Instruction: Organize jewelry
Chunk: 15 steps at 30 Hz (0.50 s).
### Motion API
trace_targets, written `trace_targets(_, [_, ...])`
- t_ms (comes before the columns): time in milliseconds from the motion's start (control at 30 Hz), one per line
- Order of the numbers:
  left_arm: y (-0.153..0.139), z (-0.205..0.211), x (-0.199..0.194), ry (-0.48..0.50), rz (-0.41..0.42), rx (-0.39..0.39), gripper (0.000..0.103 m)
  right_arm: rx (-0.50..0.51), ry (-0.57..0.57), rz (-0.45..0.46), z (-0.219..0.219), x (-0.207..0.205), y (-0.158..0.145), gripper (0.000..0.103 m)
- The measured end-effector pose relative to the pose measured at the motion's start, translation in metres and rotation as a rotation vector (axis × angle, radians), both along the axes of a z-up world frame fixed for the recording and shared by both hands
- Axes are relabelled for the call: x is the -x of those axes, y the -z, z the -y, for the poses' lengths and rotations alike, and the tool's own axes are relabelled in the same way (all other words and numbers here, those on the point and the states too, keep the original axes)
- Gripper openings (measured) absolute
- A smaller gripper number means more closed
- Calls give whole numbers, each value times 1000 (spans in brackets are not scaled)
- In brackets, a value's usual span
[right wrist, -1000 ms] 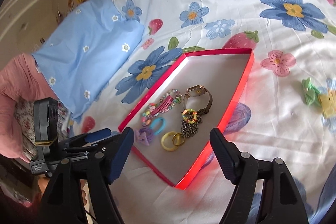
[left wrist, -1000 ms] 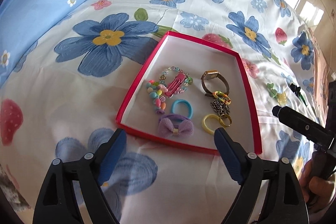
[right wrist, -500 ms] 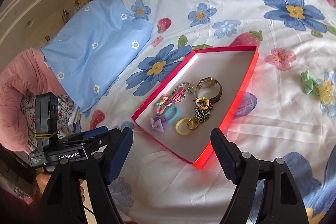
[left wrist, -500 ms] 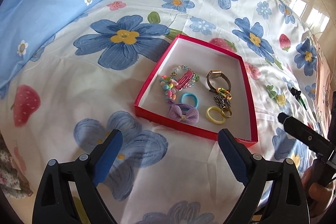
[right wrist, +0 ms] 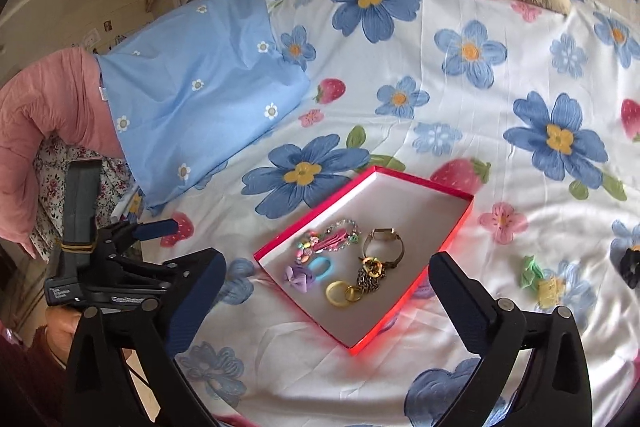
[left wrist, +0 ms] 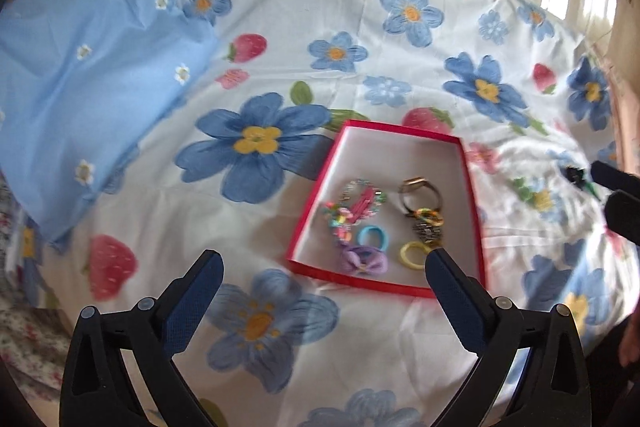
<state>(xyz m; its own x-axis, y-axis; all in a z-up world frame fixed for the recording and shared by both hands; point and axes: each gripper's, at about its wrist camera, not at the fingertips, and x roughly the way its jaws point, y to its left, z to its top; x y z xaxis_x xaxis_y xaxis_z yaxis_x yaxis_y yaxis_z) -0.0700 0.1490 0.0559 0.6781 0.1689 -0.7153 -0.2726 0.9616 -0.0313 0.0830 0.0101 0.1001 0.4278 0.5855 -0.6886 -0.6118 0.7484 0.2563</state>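
Both claws, left claw [left wrist: 320, 285] and right claw [right wrist: 326, 281], are hanging wide and empty below the red box [right wrist: 458, 225] at mid-frame on the bed, while outside it the light, stiff green hair clip [right wrist: 530, 271] is probably best pinched across its body.

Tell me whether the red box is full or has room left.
Room left. The shallow red cardboard box holds jewelry only in its near half, such as the purple bow hair tie; the far half shows bare white floor.

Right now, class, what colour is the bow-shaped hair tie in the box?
Lilac purple bow hair tie; the right wrist view shows it best.
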Motion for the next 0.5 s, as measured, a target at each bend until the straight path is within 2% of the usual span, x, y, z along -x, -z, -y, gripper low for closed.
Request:
trace_targets(67, [4,7,0,-18,-7,-17,102,-1,18,2,1,4,5,102])
trace_targets(233, [20,16,0,-26,-17,-2,102,23,40,-9,3,13,34,102])
trace_targets(500, [36,15,1,-45,-27,-37,102,81,57,-50,3,20,75,102])
